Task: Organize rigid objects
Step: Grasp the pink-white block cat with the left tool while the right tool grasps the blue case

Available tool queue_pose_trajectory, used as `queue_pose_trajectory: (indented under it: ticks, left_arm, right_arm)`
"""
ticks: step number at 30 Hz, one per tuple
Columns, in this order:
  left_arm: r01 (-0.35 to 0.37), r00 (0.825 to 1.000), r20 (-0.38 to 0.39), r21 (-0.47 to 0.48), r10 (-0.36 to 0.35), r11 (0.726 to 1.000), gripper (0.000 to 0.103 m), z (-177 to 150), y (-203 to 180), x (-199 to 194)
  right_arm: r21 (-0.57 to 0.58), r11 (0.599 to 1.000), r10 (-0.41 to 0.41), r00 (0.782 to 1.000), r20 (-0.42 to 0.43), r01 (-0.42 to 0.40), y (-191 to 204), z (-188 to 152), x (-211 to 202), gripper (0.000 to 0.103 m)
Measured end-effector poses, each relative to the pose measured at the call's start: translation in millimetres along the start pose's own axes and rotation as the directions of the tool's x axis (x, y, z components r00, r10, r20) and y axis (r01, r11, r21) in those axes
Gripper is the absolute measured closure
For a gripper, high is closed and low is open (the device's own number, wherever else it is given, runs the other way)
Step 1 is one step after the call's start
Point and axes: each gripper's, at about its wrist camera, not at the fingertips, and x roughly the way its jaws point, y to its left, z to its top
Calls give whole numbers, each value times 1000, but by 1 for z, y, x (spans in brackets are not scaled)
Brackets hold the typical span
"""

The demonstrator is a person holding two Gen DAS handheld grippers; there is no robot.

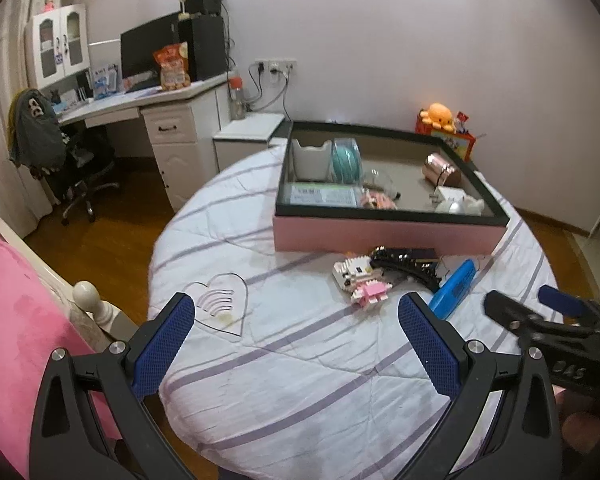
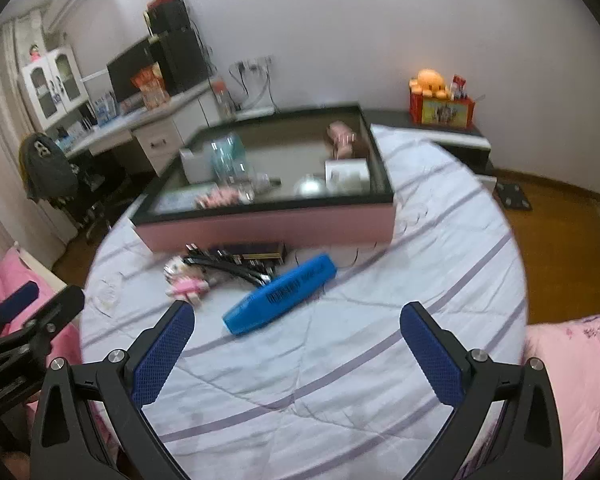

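A pink box with a black rim (image 1: pixel 388 234) (image 2: pixel 268 222) stands at the far side of a round table and holds several items. In front of it lie a pink-and-white block figure (image 1: pixel 360 278) (image 2: pixel 186 280), a black toothed hair clip (image 1: pixel 404 266) (image 2: pixel 228 264) and a blue case (image 1: pixel 456 286) (image 2: pixel 282 294). My left gripper (image 1: pixel 296 320) is open and empty above the table, short of these objects. My right gripper (image 2: pixel 298 328) is open and empty, just short of the blue case. It also shows in the left wrist view (image 1: pixel 540 308).
The table wears a white cloth with purple stripes (image 1: pixel 292 364) (image 2: pixel 340 364). A pink bed (image 1: pixel 16 316) with a white post is at the left. A desk (image 1: pixel 140 104) with a chair stands far left. An orange plush (image 1: pixel 440 116) sits behind the box.
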Motion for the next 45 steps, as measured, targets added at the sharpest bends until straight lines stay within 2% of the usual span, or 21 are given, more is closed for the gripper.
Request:
queue_pose_trajectory:
  ticks: [9, 12, 14, 16, 17, 18, 21, 27, 30, 33, 36, 42, 45]
  left_arm:
    - [3, 999, -54, 8, -2, 1000, 0, -1, -5, 34]
    - [4, 998, -68, 8, -4, 1000, 0, -1, -7, 43]
    - [6, 997, -75, 12, -5, 1000, 0, -1, -9, 47]
    - [10, 997, -80, 17, -9, 1000, 0, -1, -11, 52]
    - [13, 997, -80, 18, -11, 1000, 0, -1, -13, 54]
    - [18, 996, -85, 19, -17, 1000, 0, 0, -15, 57]
    - [32, 995, -97, 26, -29, 999, 0, 1, -21, 66]
    - [29, 991, -129, 65, -20, 997, 0, 1, -41, 90]
    - [1, 989, -151, 63, 9, 998, 0, 2, -40, 105]
    - [5, 981, -193, 47, 4, 999, 1, 2, -38, 120]
    - [26, 981, -193, 31, -20, 999, 8, 5, -35, 121]
    - [54, 983, -177, 8, -52, 999, 41, 9, -28, 119]
    - [61, 981, -183, 15, -58, 998, 44, 11, -25, 119]
  right_arm:
    - [31, 999, -40, 998, -39, 41, 5, -3, 46, 0]
    - [-14, 997, -72, 996, -50, 72, 14, -2, 62, 1]
    - [-58, 995, -91, 994, -67, 87, 18, -5, 72, 8]
    - [-97, 991, -94, 994, -54, 88, 19, -7, 72, 9]
    - [-114, 990, -92, 994, -52, 85, 18, -7, 70, 15]
    - [-134, 987, -99, 994, -48, 92, 16, -7, 68, 25]
    - [-147, 985, -101, 994, -51, 93, 6, -6, 64, 43]
    - [-139, 988, -81, 995, -53, 73, -3, -3, 62, 45]
    - [-136, 988, -79, 996, -51, 72, -3, 0, 65, 45]
    - [-149, 986, -80, 995, -52, 71, -1, 1, 68, 45]
    - [-147, 988, -63, 996, -56, 55, -4, 2, 67, 51]
    - [-116, 993, -36, 997, -61, 28, -18, -2, 56, 71]
    - [-92, 995, -31, 998, -63, 25, -20, 0, 56, 72]
